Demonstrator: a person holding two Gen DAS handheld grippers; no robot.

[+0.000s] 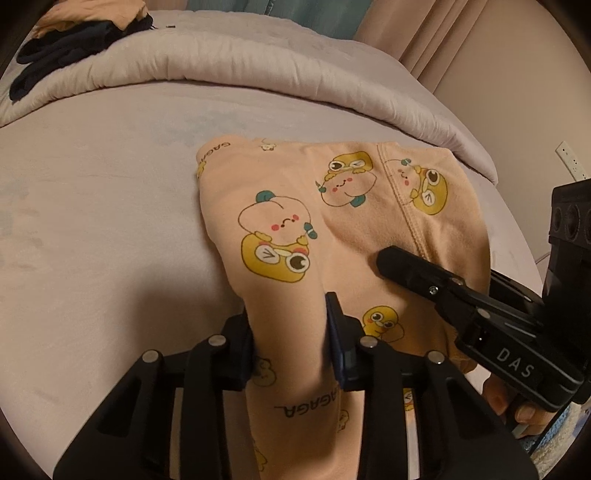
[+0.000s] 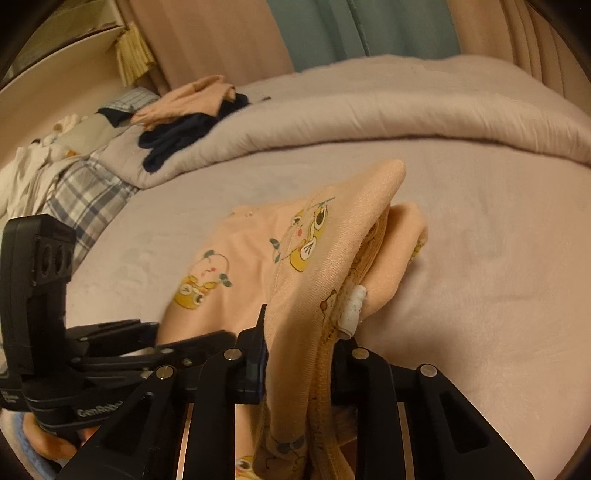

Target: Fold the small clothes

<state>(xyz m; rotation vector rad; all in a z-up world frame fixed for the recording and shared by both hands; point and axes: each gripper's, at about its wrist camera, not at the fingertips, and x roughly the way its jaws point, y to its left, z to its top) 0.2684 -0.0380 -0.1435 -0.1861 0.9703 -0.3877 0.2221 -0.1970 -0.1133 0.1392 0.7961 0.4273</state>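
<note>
A peach garment (image 1: 332, 221) printed with yellow cartoon figures lies on the pale bed sheet (image 1: 92, 221), its near edge lifted. My left gripper (image 1: 291, 325) is shut on a bunched fold of its left near part. In the right wrist view my right gripper (image 2: 301, 339) is shut on the garment (image 2: 258, 251) at a thick seamed edge, beside a small white tag (image 2: 352, 306). One finger (image 1: 410, 271) of the right gripper rests over the cloth in the left wrist view. The left gripper's black housing (image 2: 40, 266) shows at the left of the right wrist view.
A rolled grey duvet (image 1: 258, 66) runs across the bed behind the garment. Dark clothes (image 2: 177, 136) and a folded peach piece (image 2: 192, 96) lie on it at the far left, next to plaid fabric (image 2: 85, 199). Curtains (image 2: 351, 29) hang behind. A hand (image 1: 517, 406) holds the right gripper.
</note>
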